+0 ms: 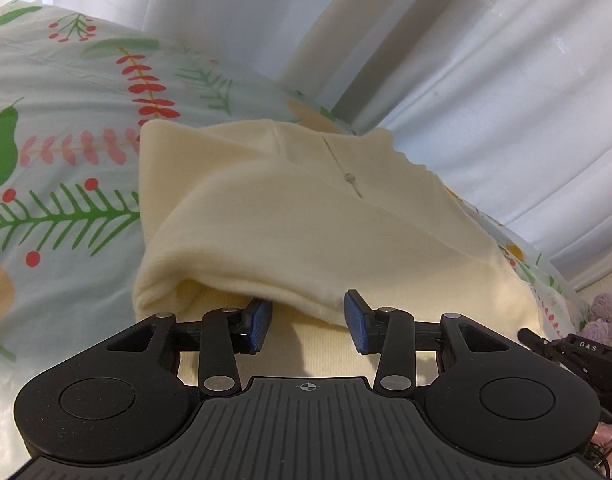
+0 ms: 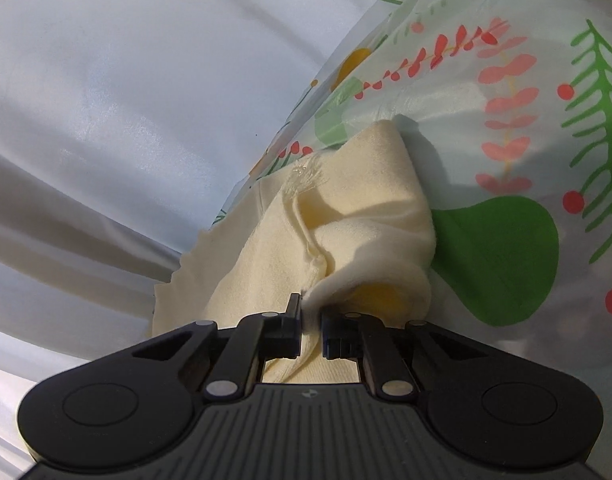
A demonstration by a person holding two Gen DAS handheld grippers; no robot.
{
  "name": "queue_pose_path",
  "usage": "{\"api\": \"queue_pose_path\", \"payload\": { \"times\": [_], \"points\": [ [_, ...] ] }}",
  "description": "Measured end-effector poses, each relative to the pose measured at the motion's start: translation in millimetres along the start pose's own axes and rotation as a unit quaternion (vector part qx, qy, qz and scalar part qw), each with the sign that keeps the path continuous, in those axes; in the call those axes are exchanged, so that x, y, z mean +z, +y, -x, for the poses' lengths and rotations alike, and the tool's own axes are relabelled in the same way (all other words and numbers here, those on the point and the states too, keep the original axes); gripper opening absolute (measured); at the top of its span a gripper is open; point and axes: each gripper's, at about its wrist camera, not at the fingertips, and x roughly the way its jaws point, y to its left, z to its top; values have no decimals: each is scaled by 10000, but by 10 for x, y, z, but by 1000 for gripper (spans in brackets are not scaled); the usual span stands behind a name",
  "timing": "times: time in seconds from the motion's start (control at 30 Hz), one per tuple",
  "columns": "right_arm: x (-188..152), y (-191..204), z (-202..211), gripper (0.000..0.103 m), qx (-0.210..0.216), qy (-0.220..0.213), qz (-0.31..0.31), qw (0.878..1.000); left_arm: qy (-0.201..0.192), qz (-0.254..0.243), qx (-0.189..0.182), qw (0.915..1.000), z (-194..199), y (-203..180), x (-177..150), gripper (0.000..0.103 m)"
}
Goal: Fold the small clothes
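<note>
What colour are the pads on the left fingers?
Blue pads on black fingers, seen best in the left wrist view.

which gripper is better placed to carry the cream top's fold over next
Right. The right gripper is already pinched shut on the cream top. The left gripper stands open at its folded edge, gripping nothing.

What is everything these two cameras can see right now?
cream garment: one, pale yellow, partly folded on the printed sheet, small button on its seam.
printed sheet: one, pale with green leaves and red berries, under the garment.
white curtain: one, hanging behind the sheet.
purple fuzzy item: one, at the left view's right edge, unclear what.
left gripper: black with blue pads, open at the garment's folded edge.
right gripper: black, shut on a pinch of the garment.
</note>
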Motion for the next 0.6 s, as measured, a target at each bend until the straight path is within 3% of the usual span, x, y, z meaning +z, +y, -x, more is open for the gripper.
{"api": "queue_pose_path", "payload": {
  "times": [0.13,0.3,0.5,0.6],
  "points": [
    [117,-11,-82,8,-183,-216,-27,9996,-36,-72,25,10000,-56,44,92,43],
    [99,-75,-63,8,-69,-223,-21,9997,43,-77,-22,10000,-19,78,87,43],
    [-17,15,243,29,79,-71,537,9985,-14,-470,83,9989,142,33,-8,50],
    [-106,68,305,33,-86,-121,1079,9941,-44,-613,408,9973,105,79,-11,47]
  ]
}}
